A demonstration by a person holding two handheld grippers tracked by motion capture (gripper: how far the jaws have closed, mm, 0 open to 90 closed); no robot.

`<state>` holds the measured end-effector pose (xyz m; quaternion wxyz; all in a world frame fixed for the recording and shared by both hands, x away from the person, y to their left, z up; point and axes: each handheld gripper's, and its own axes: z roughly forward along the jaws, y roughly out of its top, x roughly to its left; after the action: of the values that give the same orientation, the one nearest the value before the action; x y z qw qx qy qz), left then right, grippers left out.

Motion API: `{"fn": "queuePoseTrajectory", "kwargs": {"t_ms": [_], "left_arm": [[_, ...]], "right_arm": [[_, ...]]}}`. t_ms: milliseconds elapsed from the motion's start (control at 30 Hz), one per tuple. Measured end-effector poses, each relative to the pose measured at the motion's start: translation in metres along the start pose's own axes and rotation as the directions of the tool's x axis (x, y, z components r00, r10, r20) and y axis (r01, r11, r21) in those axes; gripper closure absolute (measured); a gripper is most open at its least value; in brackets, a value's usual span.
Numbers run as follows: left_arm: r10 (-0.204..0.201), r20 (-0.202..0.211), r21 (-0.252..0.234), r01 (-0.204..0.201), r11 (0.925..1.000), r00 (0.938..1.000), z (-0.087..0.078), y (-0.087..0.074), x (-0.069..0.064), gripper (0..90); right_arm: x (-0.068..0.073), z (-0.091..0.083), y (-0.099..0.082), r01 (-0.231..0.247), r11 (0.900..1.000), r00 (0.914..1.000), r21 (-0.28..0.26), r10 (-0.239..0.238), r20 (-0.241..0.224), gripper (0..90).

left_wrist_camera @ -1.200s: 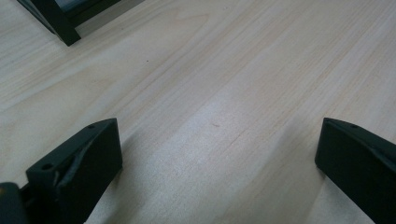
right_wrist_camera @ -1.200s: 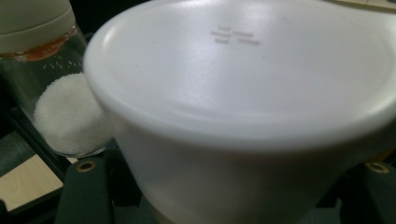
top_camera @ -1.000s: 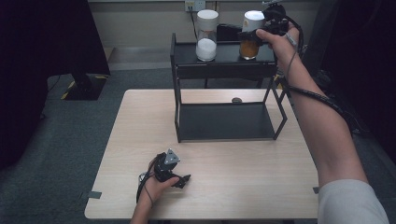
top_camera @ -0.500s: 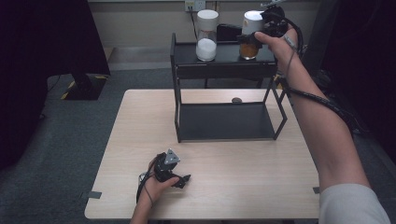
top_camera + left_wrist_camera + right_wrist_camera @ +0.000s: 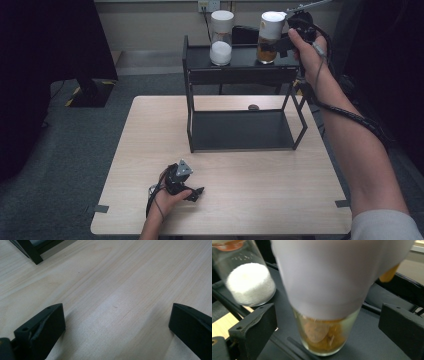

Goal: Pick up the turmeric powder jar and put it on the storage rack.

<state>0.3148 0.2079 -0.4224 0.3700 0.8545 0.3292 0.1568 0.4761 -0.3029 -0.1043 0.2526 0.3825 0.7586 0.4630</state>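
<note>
Black right claw (image 5: 284,44), trailing black cable (image 5: 350,117); pale, perhaps grey, sleeve (image 5: 385,225).

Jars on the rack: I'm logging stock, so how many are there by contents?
White powder jar: 1
Orange-filled jar: 1
Total: 2, both standing on the rack's top shelf.

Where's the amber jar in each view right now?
High view: amber jar at top right, on the rack's top shelf, beside the right tongs.
Left gripper view: bare table, no jar.
Right gripper view: centre, between the open jaws.
Shared landmark: the white jar beside it.
</note>
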Motion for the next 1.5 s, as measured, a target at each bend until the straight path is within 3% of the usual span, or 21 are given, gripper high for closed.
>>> {"fn": "queuePoseTrajectory", "kwargs": {"t_ms": [500, 833, 1500], "left_arm": [[-0.005, 0.000, -0.004, 0.005, 1.0000, 1.0000, 0.000, -0.001, 0.000, 0.0], [-0.005, 0.000, -0.004, 0.005, 1.0000, 1.0000, 0.000, -0.001, 0.000, 0.0], [-0.005, 0.000, -0.004, 0.005, 1.0000, 1.0000, 0.000, -0.001, 0.000, 0.0]], "right_arm": [[0.013, -0.023, -0.028, -0.012, 0.9992, 0.9999, -0.039, 0.012, 0.007, 0.7], [0.019, -0.035, -0.044, -0.001, 0.9984, 0.9998, -0.057, 0.000, -0.018, 0.8], [0.027, -0.031, -0.081, -0.012, 0.9977, 0.9966, -0.066, 0.007, -0.083, 0.7]]}}
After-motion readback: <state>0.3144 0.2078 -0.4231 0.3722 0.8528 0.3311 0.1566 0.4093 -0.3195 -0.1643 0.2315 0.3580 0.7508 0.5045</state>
